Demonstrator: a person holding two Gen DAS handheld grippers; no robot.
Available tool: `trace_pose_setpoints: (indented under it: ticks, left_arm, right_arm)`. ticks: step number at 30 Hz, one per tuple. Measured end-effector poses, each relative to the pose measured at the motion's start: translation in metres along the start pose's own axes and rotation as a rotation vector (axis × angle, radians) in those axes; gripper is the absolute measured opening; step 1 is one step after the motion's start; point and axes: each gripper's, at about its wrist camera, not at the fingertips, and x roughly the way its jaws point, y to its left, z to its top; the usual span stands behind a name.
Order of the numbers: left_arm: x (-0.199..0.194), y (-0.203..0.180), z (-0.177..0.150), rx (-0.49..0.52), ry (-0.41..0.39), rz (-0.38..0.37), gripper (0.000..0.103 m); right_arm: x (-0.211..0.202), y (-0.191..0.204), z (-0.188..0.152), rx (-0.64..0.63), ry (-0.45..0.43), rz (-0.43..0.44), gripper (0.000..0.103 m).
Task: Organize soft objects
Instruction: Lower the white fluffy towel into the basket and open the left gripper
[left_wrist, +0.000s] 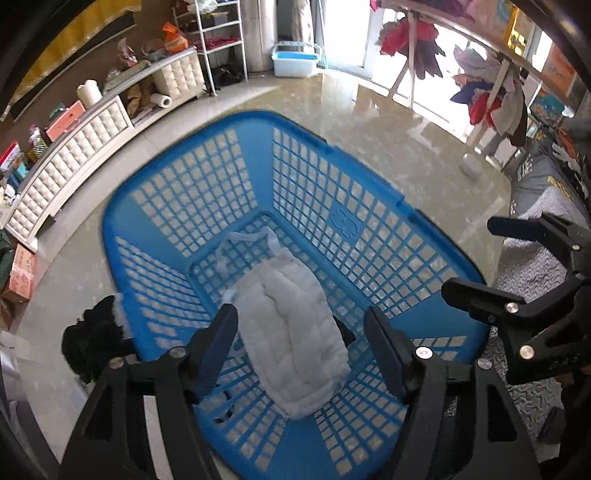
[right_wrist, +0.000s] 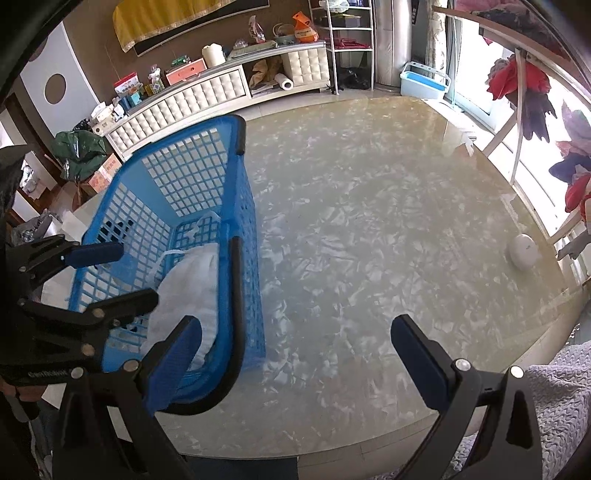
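A blue lattice laundry basket (left_wrist: 369, 206) stands on the glossy floor; it also shows at the left of the right wrist view (right_wrist: 236, 229). A white quilted soft pad (left_wrist: 291, 332) lies on the basket's bottom, also seen in the right wrist view (right_wrist: 192, 284). My left gripper (left_wrist: 301, 332) is open and empty, held above the basket over the pad. My right gripper (right_wrist: 295, 339) is open and empty, over the bare floor just right of the basket; it shows at the right edge of the left wrist view (left_wrist: 480, 258). A dark cloth (left_wrist: 92, 332) lies outside the basket's left wall.
A white tufted low cabinet (right_wrist: 207, 92) with clutter runs along the far wall. A light blue tub (right_wrist: 423, 83) stands by the window. A drying rack with clothes (left_wrist: 491, 88) is at the right. A small white round object (right_wrist: 521, 253) sits on the floor. A grey textured fabric (right_wrist: 557, 391) lies at bottom right.
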Motion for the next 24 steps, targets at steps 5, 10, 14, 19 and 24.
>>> trace_pose_setpoints:
  ticks: [5,10,14,19,24]
  left_arm:
    - [-0.029,0.007,-0.009,-0.026,-0.046,0.038,0.083]
    - [-0.056,0.017,-0.026,-0.071,-0.079,0.045,0.084]
    - [-0.072,0.026,-0.043,-0.112,-0.088,0.066,0.095]
    - [-0.089,0.034,-0.069,-0.143,-0.099,0.113,0.103]
    - [-0.110,0.048,-0.095,-0.196,-0.120,0.101,0.103]
  right_arm:
    - [-0.010,0.010,-0.002,-0.007,-0.010,0.017,0.103]
    - [-0.021,0.029,-0.004,-0.041,-0.021,0.035,0.103]
    - [-0.027,0.043,-0.010,-0.065,-0.021,0.041,0.103]
    - [-0.033,0.063,-0.014,-0.111,-0.017,0.048,0.103]
    - [-0.040,0.094,-0.019,-0.169,-0.022,0.056,0.103]
